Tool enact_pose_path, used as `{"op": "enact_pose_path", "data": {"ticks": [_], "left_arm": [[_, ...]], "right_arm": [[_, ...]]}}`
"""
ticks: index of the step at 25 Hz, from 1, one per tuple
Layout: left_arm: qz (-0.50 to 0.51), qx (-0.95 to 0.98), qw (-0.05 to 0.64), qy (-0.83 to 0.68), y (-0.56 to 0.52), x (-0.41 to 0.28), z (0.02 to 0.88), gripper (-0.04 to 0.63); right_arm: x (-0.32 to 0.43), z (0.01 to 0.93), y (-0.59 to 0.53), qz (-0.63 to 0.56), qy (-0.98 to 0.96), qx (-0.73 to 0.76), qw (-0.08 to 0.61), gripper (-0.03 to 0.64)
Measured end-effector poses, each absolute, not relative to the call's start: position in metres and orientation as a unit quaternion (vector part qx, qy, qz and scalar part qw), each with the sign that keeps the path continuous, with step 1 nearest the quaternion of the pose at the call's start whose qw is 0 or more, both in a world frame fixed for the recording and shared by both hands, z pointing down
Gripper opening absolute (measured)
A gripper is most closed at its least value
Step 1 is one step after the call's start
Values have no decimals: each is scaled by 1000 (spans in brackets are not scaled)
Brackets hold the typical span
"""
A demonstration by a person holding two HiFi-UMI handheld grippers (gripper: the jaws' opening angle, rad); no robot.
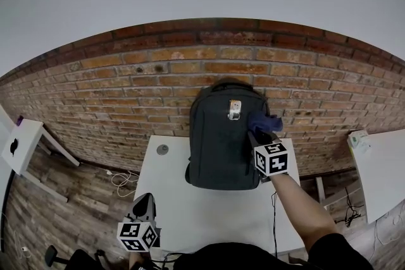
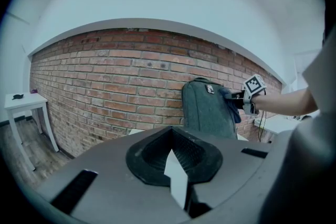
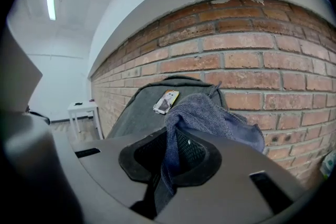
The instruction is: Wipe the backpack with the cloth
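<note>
1. The right gripper (image 1: pixel 255 135) is clenched on the blue terry cloth (image 1: pixel 266 121). In the right gripper view, a fold runs down between the jaws and the rest bunches up just ahead of them.
2. The dark grey fabric backpack (image 1: pixel 218 142) stands upright on the white table (image 1: pixel 209 218), directly ahead of those jaws and spreading to their left. Its back is against the red brick wall (image 1: pixel 126 85).
3. The cloth sits at the pack's upper shoulder, just past the right gripper's tips. From the head view it looks to be touching the fabric there, though we can't be certain.
4. A small white and orange tag (image 1: pixel 235 109) on the front panel lies just left of the cloth bundle.
5. The left gripper (image 1: pixel 145 200) is down low, well short of the pack, with the pack far ahead of it and off to its right. Its own view shows the jaws closed together with nothing between them, so it isn't steadying anything.
6. Progress, as we read it: the cloth is picked up and brought to the pack, so that part is done.
7. The wiping looks to be at the top corner only. No surface looks any different from the rest, so we can't tell which areas are finished.
8. Left to do, we reckon: the broad front panel below and left of the right gripper, the sides and the lower part.
</note>
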State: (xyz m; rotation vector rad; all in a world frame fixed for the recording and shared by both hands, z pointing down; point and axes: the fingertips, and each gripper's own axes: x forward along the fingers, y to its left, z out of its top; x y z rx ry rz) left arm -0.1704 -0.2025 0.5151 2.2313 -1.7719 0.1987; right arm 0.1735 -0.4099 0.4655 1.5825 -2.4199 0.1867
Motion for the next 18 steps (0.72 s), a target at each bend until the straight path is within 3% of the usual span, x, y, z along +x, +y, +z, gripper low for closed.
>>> {"op": "enact_pose_path", "data": {"ticks": [18], "left_arm": [[64,766,149,-622,-192,-178,518,-3]], "right_arm": [[160,586,-317,121,-836,508,167,35]]}}
